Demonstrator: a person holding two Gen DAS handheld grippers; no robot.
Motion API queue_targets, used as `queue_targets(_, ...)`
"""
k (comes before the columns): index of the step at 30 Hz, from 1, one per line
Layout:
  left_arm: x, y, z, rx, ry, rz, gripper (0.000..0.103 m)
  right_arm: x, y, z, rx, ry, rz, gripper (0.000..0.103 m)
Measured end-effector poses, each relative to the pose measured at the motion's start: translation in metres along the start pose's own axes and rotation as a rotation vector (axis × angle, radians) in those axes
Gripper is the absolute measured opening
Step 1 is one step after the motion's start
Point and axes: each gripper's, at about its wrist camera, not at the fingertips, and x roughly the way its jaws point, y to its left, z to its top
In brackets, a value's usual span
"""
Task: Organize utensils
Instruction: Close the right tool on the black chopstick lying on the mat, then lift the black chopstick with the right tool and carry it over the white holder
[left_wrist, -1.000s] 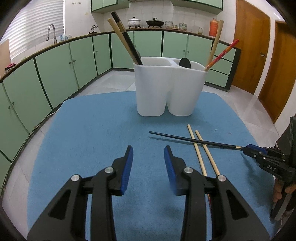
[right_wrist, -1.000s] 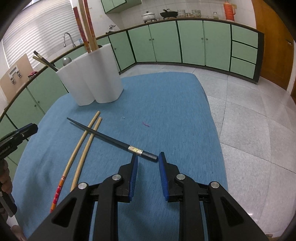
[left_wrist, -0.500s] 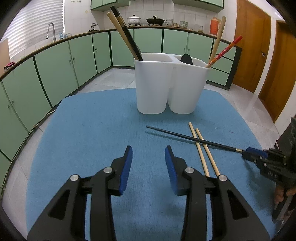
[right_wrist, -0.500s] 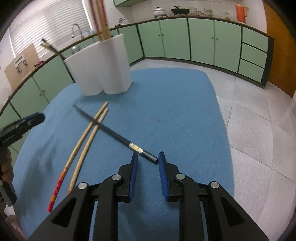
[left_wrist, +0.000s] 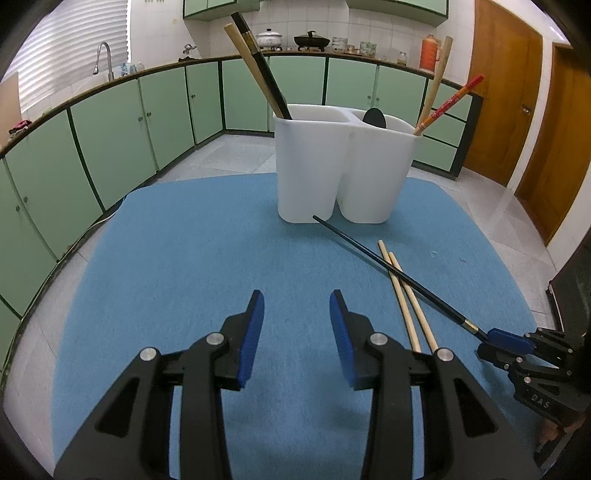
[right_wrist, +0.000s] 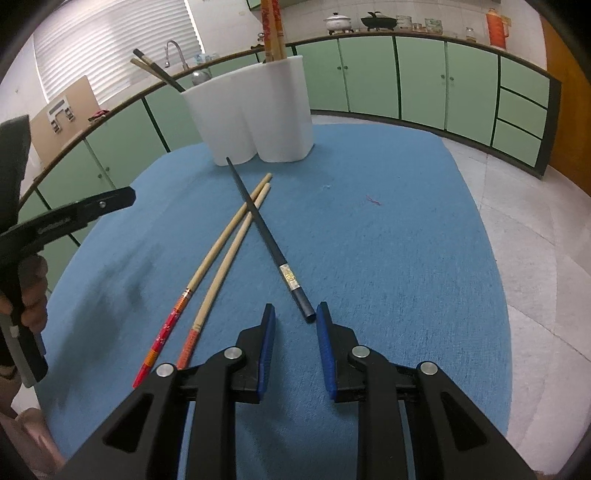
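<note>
A white two-compartment holder (left_wrist: 314, 173) (right_wrist: 258, 110) stands at the far side of the blue mat (left_wrist: 184, 258), with chopsticks and a dark spoon (left_wrist: 373, 117) standing in it. A black chopstick (left_wrist: 388, 267) (right_wrist: 266, 236) lies slanted across two wooden chopsticks with red ends (left_wrist: 402, 299) (right_wrist: 221, 243), its thin tip at the holder's base. My right gripper (right_wrist: 295, 314) (left_wrist: 487, 341) is open by a narrow gap. The black chopstick's thick end sits between its fingertips against the right pad, clear of the left pad. My left gripper (left_wrist: 295, 306) hovers open and empty over the near mat.
The mat (right_wrist: 369, 258) covers a small table, and tiled floor (right_wrist: 517, 221) lies beyond its edges. Green cabinets (left_wrist: 110, 140) line the walls, with wooden doors (left_wrist: 506, 92) at the right. A hand (right_wrist: 29, 291) holds the left gripper's handle.
The right gripper slid sideways toward the near edge. The black chopstick swung with it, and its tip now points at the holder's base. The left gripper stayed put.
</note>
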Motion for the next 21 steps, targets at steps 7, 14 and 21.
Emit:
queue_targets(7,-0.003,-0.002,0.000,0.001,-0.004,-0.006,0.036,0.002,0.013,0.000,-0.052,0.002,-0.052,0.014)
queue_targets(14,-0.008,0.003,-0.003,-0.005,-0.012,-0.004,0.036,0.000,0.025,-0.003,-0.091,0.002,-0.057,0.007)
queue_targets(21,-0.013,0.007,-0.006,-0.013,-0.015,0.003,0.036,-0.027,0.030,-0.005,-0.054,-0.076,-0.049,0.007)
